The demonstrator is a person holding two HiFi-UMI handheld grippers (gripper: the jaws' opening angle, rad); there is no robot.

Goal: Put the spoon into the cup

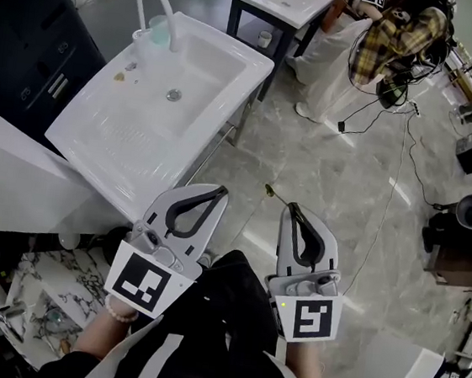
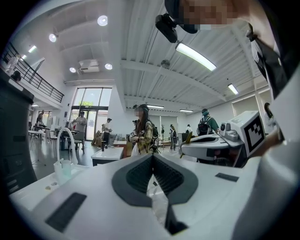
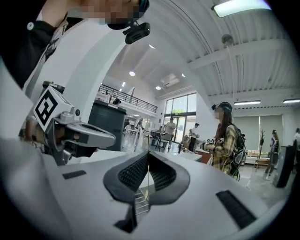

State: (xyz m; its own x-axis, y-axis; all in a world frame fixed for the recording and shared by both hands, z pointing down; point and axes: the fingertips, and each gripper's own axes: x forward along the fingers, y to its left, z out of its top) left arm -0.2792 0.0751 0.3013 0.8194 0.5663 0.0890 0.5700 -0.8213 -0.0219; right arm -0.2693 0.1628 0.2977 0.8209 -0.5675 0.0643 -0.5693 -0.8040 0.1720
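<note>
Right gripper [image 1: 291,206], jaws tight on a largely hidden thin spoon [image 1: 273,192]; left gripper [image 1: 221,192], jaws together, empty.

A small gold-coloured spoon [image 1: 270,190] with a thin handle is pinched by its handle end in the closed tips of the right gripper [image 1: 291,207]. Its bowl points to ten o'clock, above the floor. The clear cup [image 1: 156,31] stands upright on the sink's [image 1: 91,125] far corner, well apart from the spoon at eleven o'clock.

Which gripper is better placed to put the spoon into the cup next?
Right. The right gripper is shut on the spoon, which juts ahead of its tips. The left gripper is shut and empty, though it is nearer the sink where the cup stands.
</note>
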